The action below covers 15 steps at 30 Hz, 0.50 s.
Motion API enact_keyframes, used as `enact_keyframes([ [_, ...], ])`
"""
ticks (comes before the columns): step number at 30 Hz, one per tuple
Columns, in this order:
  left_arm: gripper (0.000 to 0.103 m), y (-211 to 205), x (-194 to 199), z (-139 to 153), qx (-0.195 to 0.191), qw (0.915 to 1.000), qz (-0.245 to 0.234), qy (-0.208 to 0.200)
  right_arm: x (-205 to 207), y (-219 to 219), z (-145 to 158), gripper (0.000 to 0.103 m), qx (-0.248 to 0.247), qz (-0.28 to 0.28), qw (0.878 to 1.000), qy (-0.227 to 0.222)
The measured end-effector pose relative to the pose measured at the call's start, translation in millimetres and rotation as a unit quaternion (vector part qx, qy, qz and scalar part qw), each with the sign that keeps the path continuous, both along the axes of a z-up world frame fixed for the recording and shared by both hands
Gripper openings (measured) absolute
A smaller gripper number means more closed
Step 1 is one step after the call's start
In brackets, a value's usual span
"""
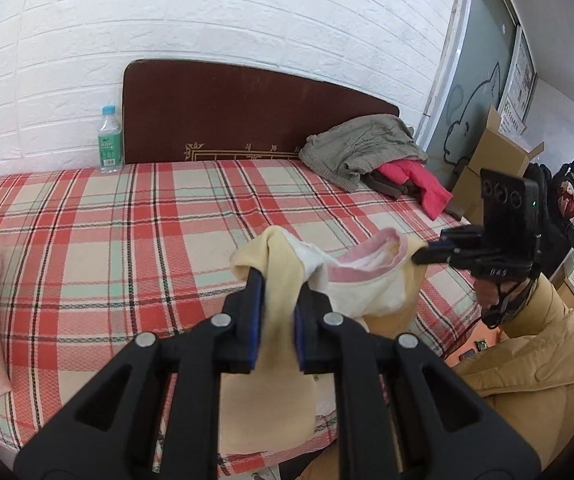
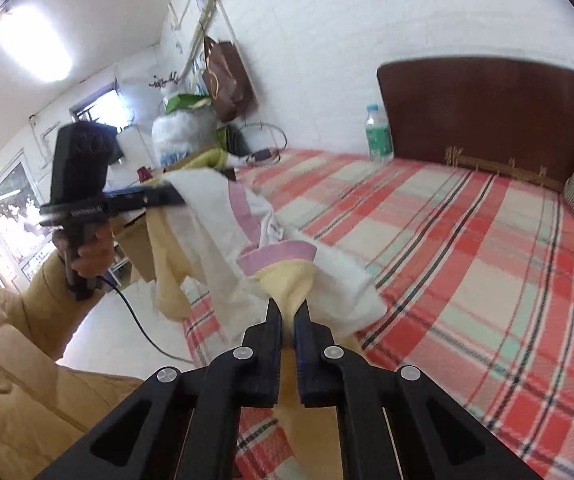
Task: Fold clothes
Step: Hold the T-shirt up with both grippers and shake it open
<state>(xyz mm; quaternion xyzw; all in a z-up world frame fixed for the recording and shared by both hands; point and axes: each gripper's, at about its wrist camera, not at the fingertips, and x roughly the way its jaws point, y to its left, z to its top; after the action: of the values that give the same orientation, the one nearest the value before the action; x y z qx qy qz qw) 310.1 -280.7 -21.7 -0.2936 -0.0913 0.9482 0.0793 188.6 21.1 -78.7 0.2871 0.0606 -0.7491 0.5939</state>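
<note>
White brick walls are seen behind a bed (image 1: pixel 127 216) that is covered with a red, cream and green checked sheet, with a dark brown headboard (image 1: pixel 247 116) at the far end. A water bottle (image 1: pixel 109 140) is stood beside the headboard, and a heap of grey and pink clothes (image 1: pixel 371 156) is left in the far corner of the bed. A small yellow and white garment (image 1: pixel 283 280) with a pink trimmed neck is held up above the near part of the bed. One side of it is pinched by the left tongs (image 1: pixel 279 300), which are nearly closed on the yellow cloth. The other side is pinched by the right tongs (image 2: pixel 287 312), which are closed tight on a bunched yellow corner. The garment is hung between the two, loose and crumpled, not yet flat. It looks as if the garment is being brought to the bed to be spread out, so the folding itself has probably not been started. To do this well, the two tongs should be pulled apart until the cloth is stretched smooth, and both should be kept level. The garment should then be laid down slowly on a bare part of the sheet, well away from the heap, so that no wrinkles are trapped. The grip should not be let go until the cloth is lying flat.
</note>
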Motion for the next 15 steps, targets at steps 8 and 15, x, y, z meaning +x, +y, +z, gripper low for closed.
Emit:
enact_keyframes([
  [8,0.045,27.4,-7.7,-12.0,-0.033,0.9986,-0.04,-0.01,8.1,38.7,78.5,0.005,-0.042,-0.074,0.99,0.111],
  [15,0.054,56.2,-31.2,-67.1,-0.026,0.9906,-0.098,-0.092,16.8,44.1,101.4,0.005,-0.052,-0.084,0.986,0.132],
])
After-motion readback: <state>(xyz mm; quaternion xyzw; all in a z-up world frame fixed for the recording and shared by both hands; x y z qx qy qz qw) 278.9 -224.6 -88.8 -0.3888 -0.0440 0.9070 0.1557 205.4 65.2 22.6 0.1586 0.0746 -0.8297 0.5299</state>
